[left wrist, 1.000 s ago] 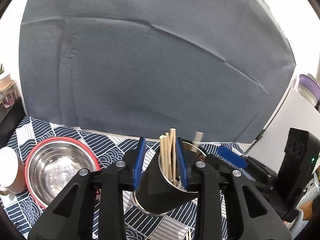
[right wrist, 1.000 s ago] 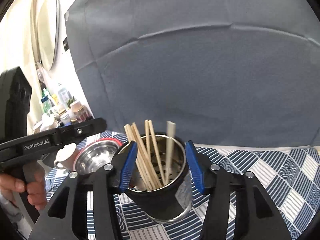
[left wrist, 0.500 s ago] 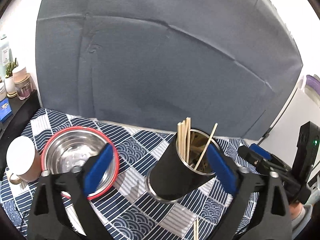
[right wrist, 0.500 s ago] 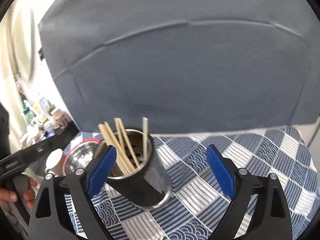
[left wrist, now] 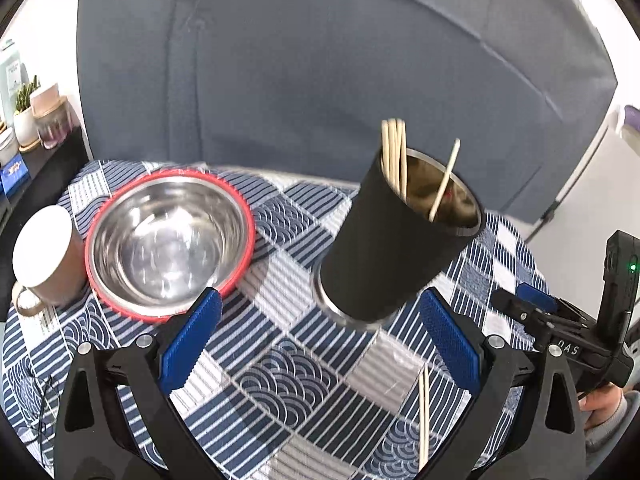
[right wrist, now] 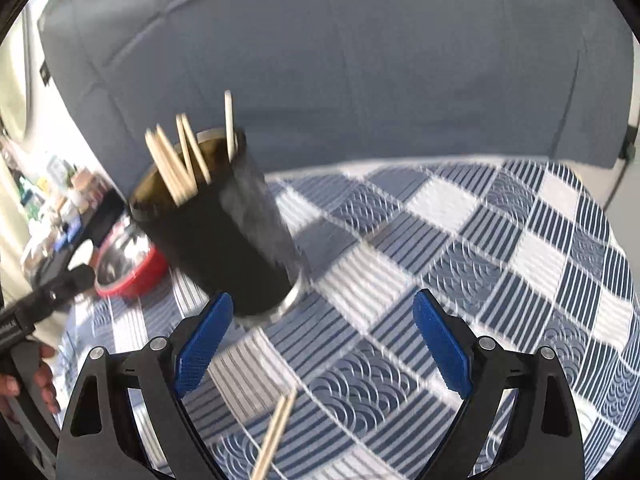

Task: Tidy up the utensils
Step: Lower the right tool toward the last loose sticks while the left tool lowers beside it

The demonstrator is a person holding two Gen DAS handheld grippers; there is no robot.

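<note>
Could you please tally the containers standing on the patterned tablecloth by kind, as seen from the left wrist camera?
Black utensil holder: 1
Red-rimmed steel bowl: 1
Mug: 1
Total: 3
</note>
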